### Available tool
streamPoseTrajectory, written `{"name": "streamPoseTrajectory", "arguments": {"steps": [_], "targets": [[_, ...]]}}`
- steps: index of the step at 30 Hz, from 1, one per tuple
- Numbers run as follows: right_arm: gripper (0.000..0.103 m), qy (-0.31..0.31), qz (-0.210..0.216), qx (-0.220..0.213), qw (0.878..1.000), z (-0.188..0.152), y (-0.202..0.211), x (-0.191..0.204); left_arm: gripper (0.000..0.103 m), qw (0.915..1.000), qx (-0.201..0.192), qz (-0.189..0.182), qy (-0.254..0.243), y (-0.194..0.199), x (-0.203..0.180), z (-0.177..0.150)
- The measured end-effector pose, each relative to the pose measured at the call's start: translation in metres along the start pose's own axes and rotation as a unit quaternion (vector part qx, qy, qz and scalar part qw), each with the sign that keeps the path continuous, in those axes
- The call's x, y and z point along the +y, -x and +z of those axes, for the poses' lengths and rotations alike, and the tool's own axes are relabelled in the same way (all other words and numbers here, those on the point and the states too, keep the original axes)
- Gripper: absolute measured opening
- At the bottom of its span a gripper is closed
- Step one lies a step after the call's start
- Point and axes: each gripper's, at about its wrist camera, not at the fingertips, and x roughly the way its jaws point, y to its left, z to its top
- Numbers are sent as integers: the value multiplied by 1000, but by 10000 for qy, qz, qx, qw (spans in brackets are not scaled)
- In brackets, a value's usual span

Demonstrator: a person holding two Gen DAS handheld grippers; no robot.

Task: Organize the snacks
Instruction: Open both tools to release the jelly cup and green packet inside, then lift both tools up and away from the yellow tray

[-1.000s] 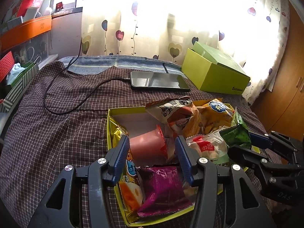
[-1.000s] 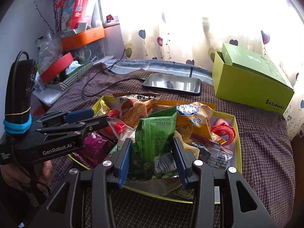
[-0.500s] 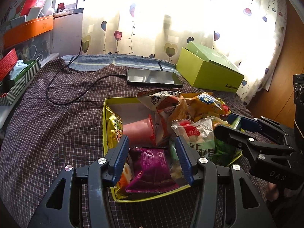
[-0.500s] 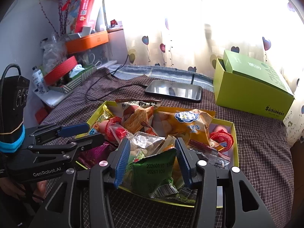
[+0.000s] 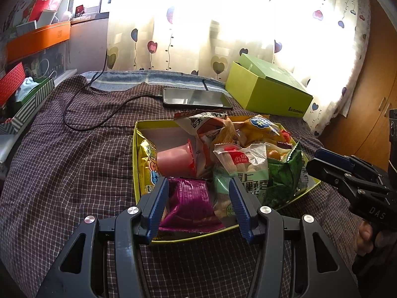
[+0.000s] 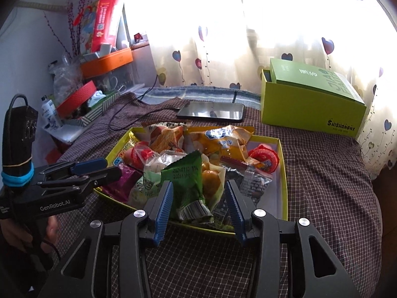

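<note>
A shallow yellow-green tray (image 5: 136,164) (image 6: 282,178) on the checked cloth holds several snacks: a pink jelly cup (image 5: 173,160), a purple packet (image 5: 189,202), a green packet (image 6: 186,181) (image 5: 285,173), an orange-yellow bag (image 6: 223,141) and a red-lidded cup (image 6: 263,157). My left gripper (image 5: 198,207) is open and empty, just above the tray's near edge over the purple packet. My right gripper (image 6: 198,207) is open and empty, at the tray's near edge in front of the green packet. Each gripper shows in the other's view, the right (image 5: 330,167), the left (image 6: 99,171).
A lime-green box (image 5: 268,89) (image 6: 310,101) with its lid ajar stands at the back right. A phone (image 5: 197,98) (image 6: 212,110) with a black cable (image 5: 99,114) lies behind the tray. Cluttered boxes (image 6: 82,99) stand at the left edge.
Both grippers have drawn back from over the tray toward its near edge. The right gripper has let go of the green packet, which now lies in the tray.
</note>
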Motion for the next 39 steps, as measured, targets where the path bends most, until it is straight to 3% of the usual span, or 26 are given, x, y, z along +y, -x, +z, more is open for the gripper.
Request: {"name": "streamPoseTrajectory", "arguments": {"steps": [8,20,33,39], "targets": [[35,15,-160,219,9996,1,-13,8,52,9999,121,-114,-42,6,-13,-12],[38,12,-311,327,9990,-18,15,18,52,9990,353,-167,-227,17,-41,-40],[45,63,-373,322,9988,-42,45,32,52,9988,378,181,-272,38,-51,-60],[49,97,-390,275,9988,-52,60,42,57,9990,296,268,-217,51,-54,-65]]}}
